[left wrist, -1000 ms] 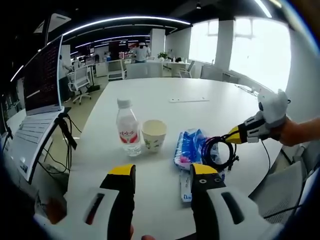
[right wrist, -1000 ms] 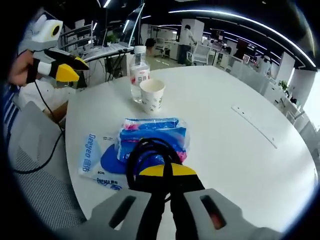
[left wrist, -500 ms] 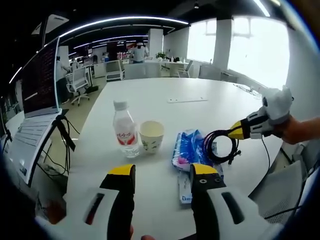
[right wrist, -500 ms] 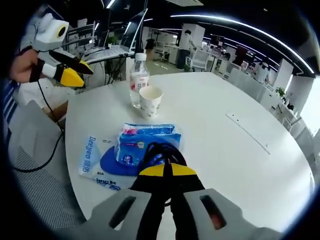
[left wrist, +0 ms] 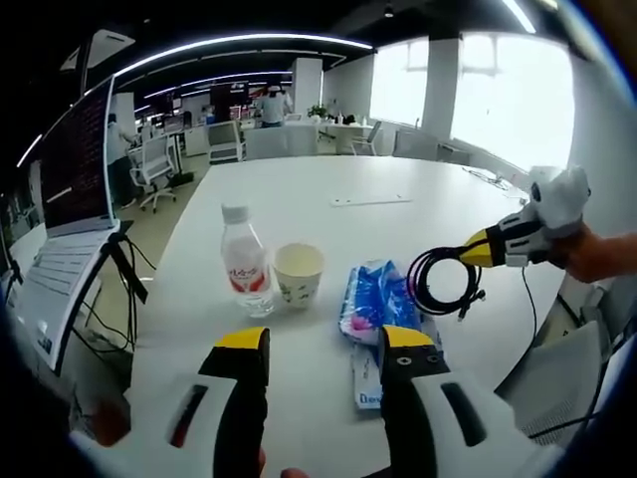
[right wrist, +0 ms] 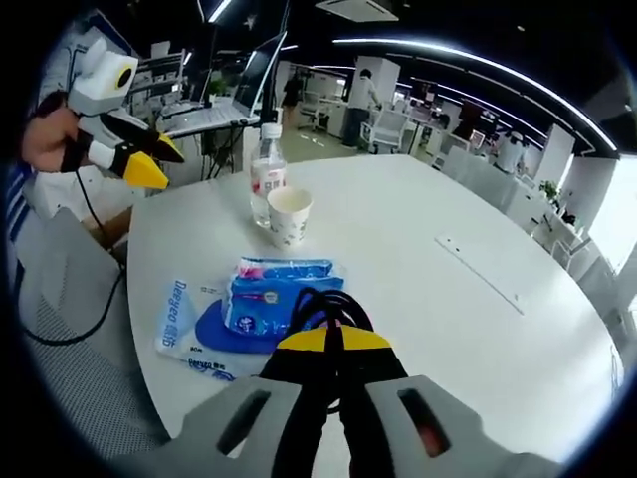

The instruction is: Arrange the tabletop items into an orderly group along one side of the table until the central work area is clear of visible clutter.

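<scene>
My right gripper (left wrist: 476,248) has its jaws clamped on the coiled black cable (left wrist: 441,281), which hangs above the tabletop (left wrist: 328,179) beside the blue tissue pack (right wrist: 269,295). My left gripper (left wrist: 323,344) hovers with jaws wide apart. The water bottle (left wrist: 242,271) and paper cup (left wrist: 298,273) stand just beside each other.

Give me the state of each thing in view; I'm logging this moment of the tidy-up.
Left tongs: open, empty.
Right tongs: shut on the black cable coil, lifted off the table.
Water bottle: upright, capped.
Paper cup: upright beside the bottle.
Blue tissue pack: lying flat.
</scene>
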A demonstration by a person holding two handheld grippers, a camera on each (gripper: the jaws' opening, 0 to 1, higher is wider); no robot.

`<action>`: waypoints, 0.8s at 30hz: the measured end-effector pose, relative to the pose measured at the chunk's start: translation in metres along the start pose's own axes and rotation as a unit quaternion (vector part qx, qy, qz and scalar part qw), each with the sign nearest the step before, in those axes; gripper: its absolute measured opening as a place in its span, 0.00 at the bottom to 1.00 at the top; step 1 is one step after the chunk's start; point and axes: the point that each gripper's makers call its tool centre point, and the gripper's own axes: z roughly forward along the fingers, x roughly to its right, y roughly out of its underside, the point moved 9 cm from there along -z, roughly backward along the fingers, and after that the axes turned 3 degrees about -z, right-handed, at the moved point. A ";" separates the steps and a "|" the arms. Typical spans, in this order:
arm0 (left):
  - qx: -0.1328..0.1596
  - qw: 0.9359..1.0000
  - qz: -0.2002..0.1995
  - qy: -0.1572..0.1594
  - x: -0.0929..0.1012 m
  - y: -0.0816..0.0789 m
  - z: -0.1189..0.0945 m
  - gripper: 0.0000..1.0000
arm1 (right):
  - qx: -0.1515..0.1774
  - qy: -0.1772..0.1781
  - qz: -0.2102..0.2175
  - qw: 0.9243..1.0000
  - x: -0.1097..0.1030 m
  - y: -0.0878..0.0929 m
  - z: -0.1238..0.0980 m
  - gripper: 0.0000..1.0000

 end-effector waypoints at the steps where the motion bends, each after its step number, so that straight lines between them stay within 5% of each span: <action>1: 0.000 1.000 0.000 0.001 0.000 0.000 0.000 0.43 | 0.001 0.001 0.000 1.000 0.000 -0.001 -0.001 0.00; 24: -0.004 1.000 0.003 0.005 0.004 0.002 0.002 0.43 | 0.012 0.044 0.031 0.998 0.018 0.009 -0.036 0.00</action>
